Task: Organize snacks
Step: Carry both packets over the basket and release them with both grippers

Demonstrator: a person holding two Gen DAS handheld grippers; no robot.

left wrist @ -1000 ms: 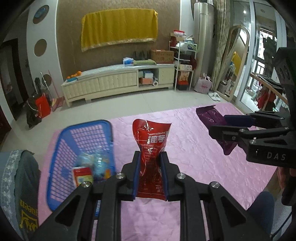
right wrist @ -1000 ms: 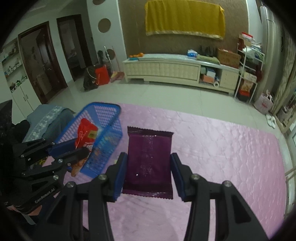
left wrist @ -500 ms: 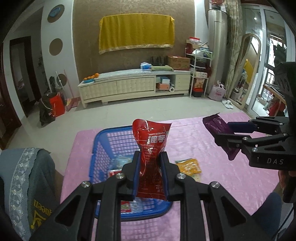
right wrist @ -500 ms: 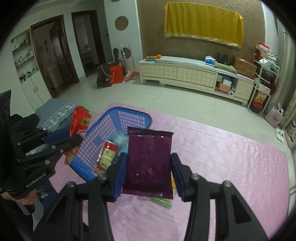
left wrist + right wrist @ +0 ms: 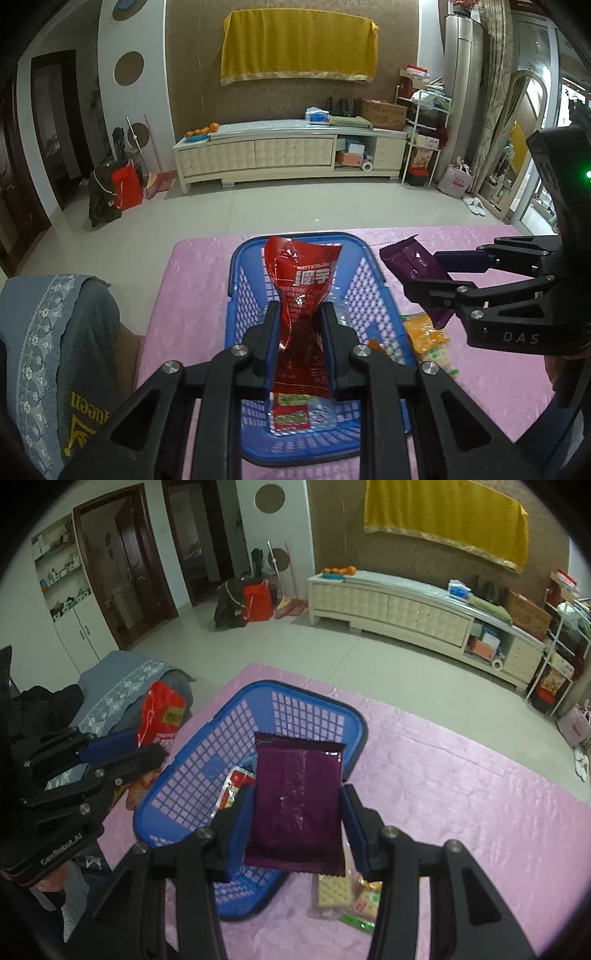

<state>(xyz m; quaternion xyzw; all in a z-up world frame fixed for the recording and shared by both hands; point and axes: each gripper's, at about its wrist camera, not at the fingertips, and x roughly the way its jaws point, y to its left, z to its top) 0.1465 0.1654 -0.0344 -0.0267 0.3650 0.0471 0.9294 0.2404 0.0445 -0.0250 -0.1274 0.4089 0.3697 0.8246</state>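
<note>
My left gripper (image 5: 298, 325) is shut on a red konjac snack bag (image 5: 301, 295), pinched at its waist and held upright over the blue plastic basket (image 5: 240, 273). The basket (image 5: 207, 771) holds several snack packets (image 5: 295, 417). My right gripper (image 5: 295, 812) is shut on a flat purple snack packet (image 5: 295, 801), hanging just right of the basket's rim. In the left wrist view the right gripper (image 5: 424, 284) and its purple packet (image 5: 413, 262) show at the right. In the right wrist view the left gripper (image 5: 122, 749) with the red bag (image 5: 160, 712) shows at the left.
A pink quilted cloth (image 5: 498, 369) covers the table. A yellow cracker packet (image 5: 428, 339) lies on it right of the basket, also the cracker packet (image 5: 343, 893) below my right gripper. A grey-blue cloth (image 5: 44, 350) drapes over a seat at the left.
Both grippers have swung left with their packets. The basket has come from the left side to directly under the red bag, and the purple packet now hangs beside its rim.
</note>
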